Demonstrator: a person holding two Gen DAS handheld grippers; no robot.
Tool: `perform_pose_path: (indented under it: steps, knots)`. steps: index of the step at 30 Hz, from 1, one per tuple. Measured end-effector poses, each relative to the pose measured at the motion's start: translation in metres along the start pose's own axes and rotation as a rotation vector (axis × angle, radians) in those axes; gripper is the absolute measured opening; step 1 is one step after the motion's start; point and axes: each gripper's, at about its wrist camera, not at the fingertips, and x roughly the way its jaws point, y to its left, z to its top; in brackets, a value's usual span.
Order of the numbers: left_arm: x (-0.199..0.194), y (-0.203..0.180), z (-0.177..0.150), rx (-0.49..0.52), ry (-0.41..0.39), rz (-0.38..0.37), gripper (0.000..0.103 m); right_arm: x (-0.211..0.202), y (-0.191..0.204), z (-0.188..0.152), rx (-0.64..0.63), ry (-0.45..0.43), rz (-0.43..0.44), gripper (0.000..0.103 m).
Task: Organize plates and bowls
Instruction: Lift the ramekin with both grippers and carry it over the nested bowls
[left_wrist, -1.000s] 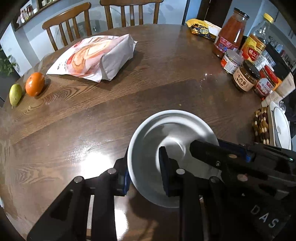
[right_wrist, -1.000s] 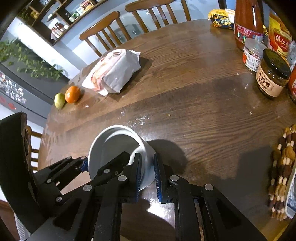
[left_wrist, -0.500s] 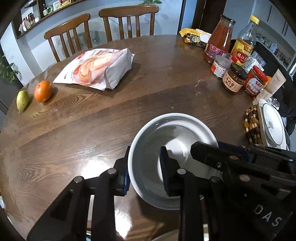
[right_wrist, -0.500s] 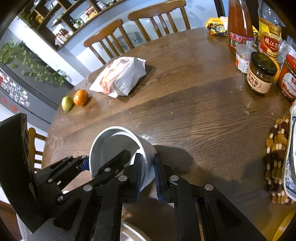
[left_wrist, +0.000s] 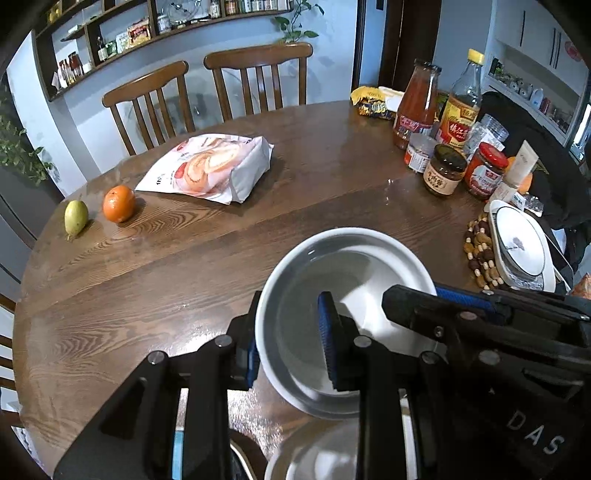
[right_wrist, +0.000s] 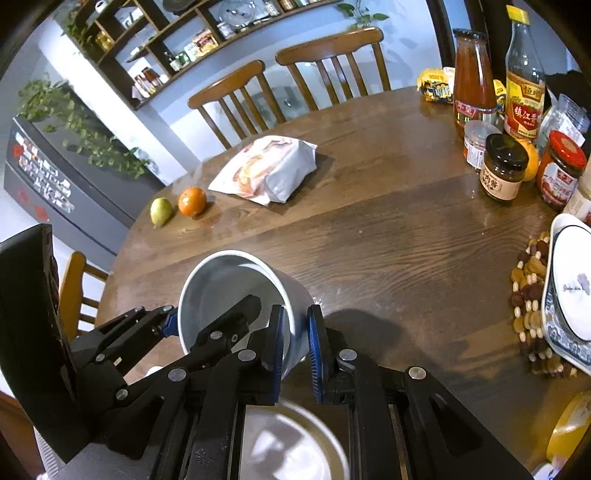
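Over the last second the white bowl (left_wrist: 347, 317), clamped at opposite rims by the jaws of the left gripper (left_wrist: 291, 347) and right gripper (right_wrist: 295, 343), has risen off the surface (left_wrist: 184, 266) above a second bowl (right_wrist: 291, 446) near the edge, likely for stacking.

"DAS" on right gripper body (left_wrist: 532, 435), probably

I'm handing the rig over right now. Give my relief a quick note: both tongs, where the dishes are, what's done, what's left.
Left tongs: shut on the white bowl, on its left rim.
Right tongs: shut on the same bowl's right rim.
The bowl is held above the table, tilted.
A second white dish lies just below it, blurred.
A patterned plate sits at the right edge on a beaded mat.
Done: the bowl is lifted.
Left: probably set it on the lower dish, then the plate.
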Motion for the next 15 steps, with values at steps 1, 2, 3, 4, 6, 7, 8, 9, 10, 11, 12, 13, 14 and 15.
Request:
perform_pose_path:
  steps: [1, 2, 3, 4, 6, 7, 8, 9, 10, 11, 12, 13, 14, 15]
  knots:
    - [-0.003, -0.001, -0.001, -0.001, -0.002, -0.002, 0.025, -0.003, 0.001, -0.001, -0.001, -0.003, 0.001, 0.016]
    - [-0.006, -0.001, -0.003, -0.002, -0.006, -0.002, 0.025, -0.005, 0.002, -0.003, -0.002, -0.007, 0.002, 0.016]
    - [-0.008, -0.002, -0.003, -0.001, -0.009, 0.000, 0.025, -0.008, 0.003, -0.005, -0.003, -0.010, 0.004, 0.016]
    - [-0.011, -0.002, -0.005, 0.001, -0.013, 0.002, 0.025, -0.010, 0.003, -0.006, -0.002, -0.013, 0.006, 0.016]
    - [-0.017, -0.004, -0.007, 0.003, -0.022, 0.005, 0.025, -0.015, 0.005, -0.010, -0.004, -0.020, 0.010, 0.016]
    - [-0.019, -0.005, -0.008, 0.004, -0.025, 0.007, 0.025, -0.018, 0.005, -0.011, -0.004, -0.023, 0.012, 0.016]
    - [-0.022, -0.006, -0.009, 0.005, -0.029, 0.009, 0.025, -0.020, 0.006, -0.013, -0.004, -0.026, 0.013, 0.016]
    - [-0.024, -0.006, -0.010, 0.006, -0.032, 0.010, 0.025, -0.022, 0.007, -0.014, -0.005, -0.029, 0.015, 0.016]
    - [-0.026, -0.007, -0.011, 0.007, -0.036, 0.011, 0.025, -0.024, 0.008, -0.015, -0.006, -0.032, 0.016, 0.016]
    - [-0.028, -0.007, -0.012, 0.006, -0.039, 0.012, 0.025, -0.027, 0.009, -0.016, -0.008, -0.036, 0.017, 0.016]
    - [-0.031, -0.008, -0.013, 0.006, -0.043, 0.013, 0.025, -0.029, 0.010, -0.018, -0.010, -0.040, 0.018, 0.016]
    - [-0.033, -0.009, -0.013, 0.007, -0.047, 0.014, 0.025, -0.031, 0.010, -0.018, -0.011, -0.042, 0.018, 0.016]
    - [-0.036, -0.010, -0.014, 0.007, -0.051, 0.015, 0.025, -0.034, 0.011, -0.020, -0.014, -0.046, 0.019, 0.016]
    - [-0.038, -0.010, -0.015, 0.008, -0.055, 0.016, 0.025, -0.037, 0.012, -0.021, -0.016, -0.050, 0.020, 0.016]
